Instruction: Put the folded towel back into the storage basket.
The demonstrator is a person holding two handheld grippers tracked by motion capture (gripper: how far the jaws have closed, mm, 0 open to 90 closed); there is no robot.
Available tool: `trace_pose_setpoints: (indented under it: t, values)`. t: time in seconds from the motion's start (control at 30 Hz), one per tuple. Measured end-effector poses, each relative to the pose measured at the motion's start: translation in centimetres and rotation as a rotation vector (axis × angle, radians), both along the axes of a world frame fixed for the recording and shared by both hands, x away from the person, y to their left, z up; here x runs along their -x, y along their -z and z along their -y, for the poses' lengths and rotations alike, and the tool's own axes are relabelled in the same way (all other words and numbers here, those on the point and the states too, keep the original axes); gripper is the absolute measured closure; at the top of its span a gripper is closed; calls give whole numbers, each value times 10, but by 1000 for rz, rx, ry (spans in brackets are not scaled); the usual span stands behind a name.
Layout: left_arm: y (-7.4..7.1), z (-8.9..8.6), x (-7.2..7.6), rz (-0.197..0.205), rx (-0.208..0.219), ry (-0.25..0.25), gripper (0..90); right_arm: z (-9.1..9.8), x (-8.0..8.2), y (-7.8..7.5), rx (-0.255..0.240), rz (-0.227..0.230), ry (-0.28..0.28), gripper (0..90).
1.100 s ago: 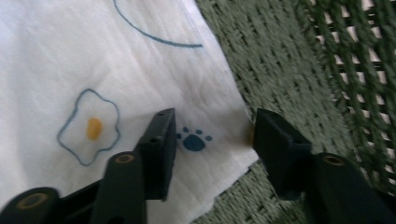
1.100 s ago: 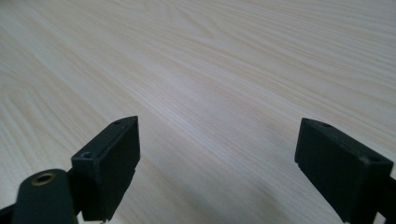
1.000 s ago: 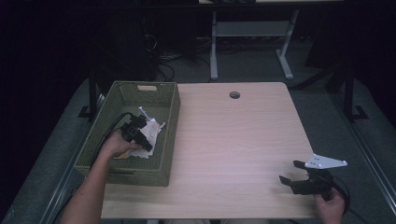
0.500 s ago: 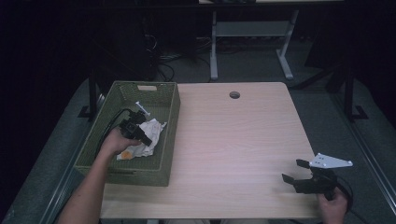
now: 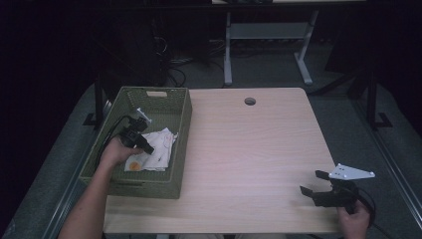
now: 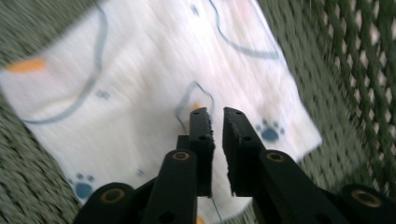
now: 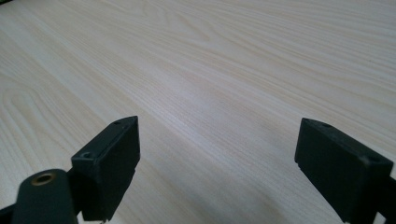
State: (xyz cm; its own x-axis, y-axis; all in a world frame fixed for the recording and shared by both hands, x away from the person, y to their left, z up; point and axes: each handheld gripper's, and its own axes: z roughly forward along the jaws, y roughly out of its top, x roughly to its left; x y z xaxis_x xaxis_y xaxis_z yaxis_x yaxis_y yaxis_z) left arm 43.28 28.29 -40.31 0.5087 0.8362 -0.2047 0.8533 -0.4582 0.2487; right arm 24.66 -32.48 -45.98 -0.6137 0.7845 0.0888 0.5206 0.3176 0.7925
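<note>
Left gripper view has the left gripper (image 6: 217, 116) nearly closed above the paw-print cloth (image 6: 154, 84) in the green basket (image 5: 179, 124), jaws just reopening slightly, nothing visibly pinched; next, probably bite a fold and lift. Right gripper (image 7: 217, 154) idles wide open.

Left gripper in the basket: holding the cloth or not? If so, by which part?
Cannot be told. The left gripper has its jaws nearly together, just reopened slightly, over the middle of the white paw-print cloth in the green basket; no fabric visibly pinched. The right gripper is open, holding nothing.
</note>
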Motion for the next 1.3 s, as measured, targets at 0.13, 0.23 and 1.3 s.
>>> trace_pose_setpoints:
  t: [0.13,0.23,1.3]
  values:
    - [1,-4,-7,28,-20,-29,882,-4,-1,1,13,-14,-11,135]
    - [10,-6,-13,0,-36,-46,881,-6,-1,1,18,-15,-15,135]
    - [-25,-6,14,147,170,-45,478,3,-1,3,-30,-7,16,135]
